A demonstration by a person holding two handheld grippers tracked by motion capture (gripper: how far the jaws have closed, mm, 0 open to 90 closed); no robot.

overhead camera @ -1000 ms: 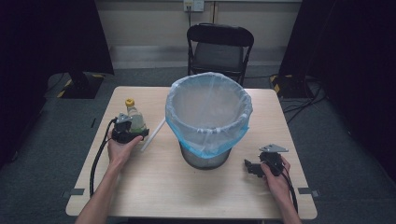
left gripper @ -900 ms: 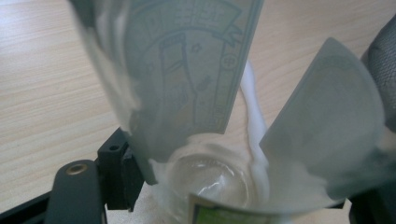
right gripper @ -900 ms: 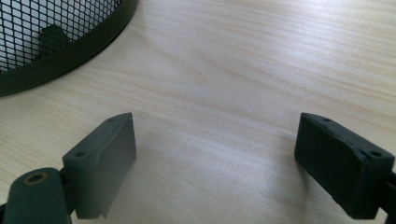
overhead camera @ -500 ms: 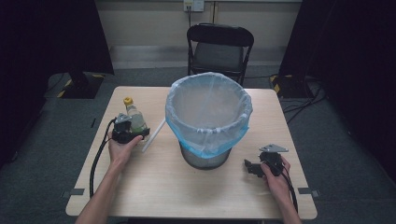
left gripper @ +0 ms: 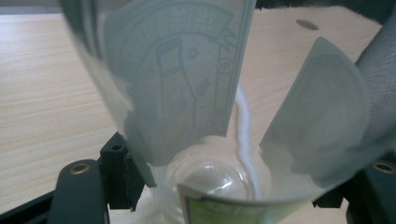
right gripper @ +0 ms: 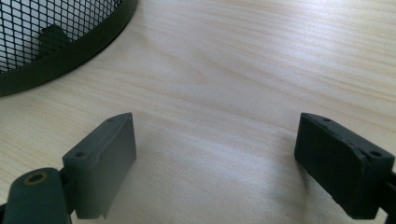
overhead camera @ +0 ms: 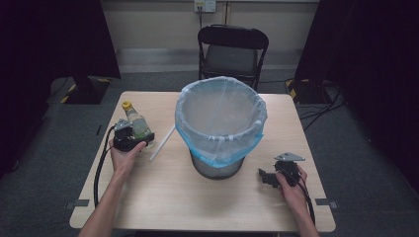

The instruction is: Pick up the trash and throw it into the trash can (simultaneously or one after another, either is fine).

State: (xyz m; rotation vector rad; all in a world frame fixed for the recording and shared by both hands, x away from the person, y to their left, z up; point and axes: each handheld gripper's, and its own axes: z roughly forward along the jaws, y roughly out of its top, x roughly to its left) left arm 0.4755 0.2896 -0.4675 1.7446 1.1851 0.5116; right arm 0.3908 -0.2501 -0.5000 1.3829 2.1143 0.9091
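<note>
My left gripper point(overhead camera: 138, 135) is shut on a clear plastic bottle point(overhead camera: 138, 124) with a yellow cap point(overhead camera: 127, 105), held over the table's left side with the cap tilted up and away. In the left gripper view the bottle point(left gripper: 187, 93) with its pale label sits between the two black jaws of the left gripper point(left gripper: 243, 184). To the right of the bin, my right gripper point(overhead camera: 265, 176) rests low on the table. Its jaws stand open with bare wood between them in the right gripper view point(right gripper: 215, 158).
A black mesh bin point(overhead camera: 217, 165) lined with a blue-and-white bag point(overhead camera: 220, 140) stands mid-table; its base point(right gripper: 70, 51) lies left of the right gripper. A thin white stick point(overhead camera: 163, 143) lies between bottle and bin. A black chair point(overhead camera: 232, 49) stands behind the wooden table point(overhead camera: 197, 202).
The bottle in my left gripper has shifted slightly to the left, its cap leaning further that way. The right gripper has stayed put.
</note>
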